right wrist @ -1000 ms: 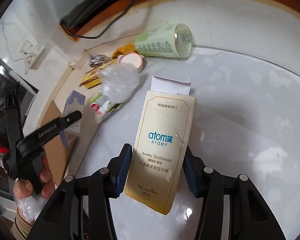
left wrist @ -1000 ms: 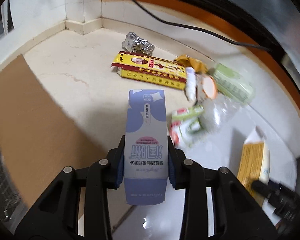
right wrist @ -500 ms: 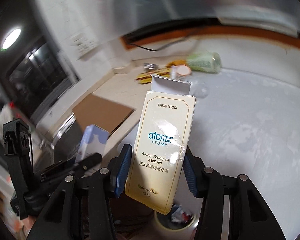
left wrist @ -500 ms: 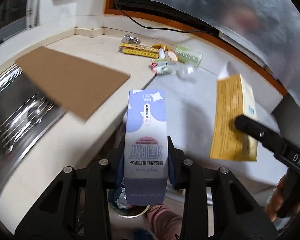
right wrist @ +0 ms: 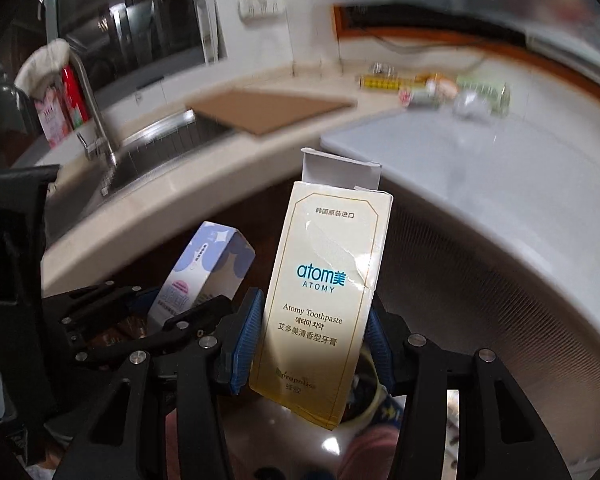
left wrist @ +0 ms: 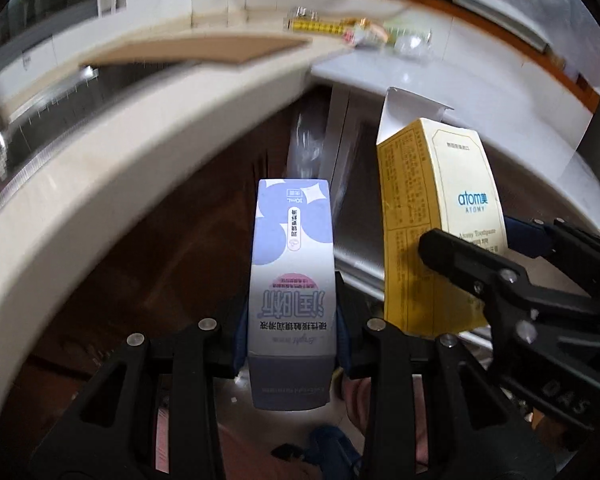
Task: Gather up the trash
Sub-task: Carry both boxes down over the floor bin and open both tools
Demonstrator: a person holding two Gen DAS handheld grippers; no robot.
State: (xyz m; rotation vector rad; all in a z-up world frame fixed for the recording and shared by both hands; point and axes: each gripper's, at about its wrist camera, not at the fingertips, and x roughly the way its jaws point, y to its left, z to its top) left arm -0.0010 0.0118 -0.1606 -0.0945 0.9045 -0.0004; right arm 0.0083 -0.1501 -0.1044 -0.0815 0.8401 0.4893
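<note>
A lilac and white carton stands upright between blue pads, with my left gripper shut on it. To its right, a cream and yellow Atomy toothpaste box with an open top flap is clamped in my right gripper. In the right wrist view the toothpaste box fills the centre, with the right gripper shut on its lower half. The left gripper and its lilac carton sit just to the left. Both boxes hang in front of the counter, below its edge.
Loose trash still lies in a pile at the back of the counter, beside a brown cardboard sheet. A steel sink and a tap are on the left. A pale round bin rim shows below.
Both grippers, each still holding its box, have pulled back from the trash pile and sunk past the counter's edge. The two boxes now sit closer together.
</note>
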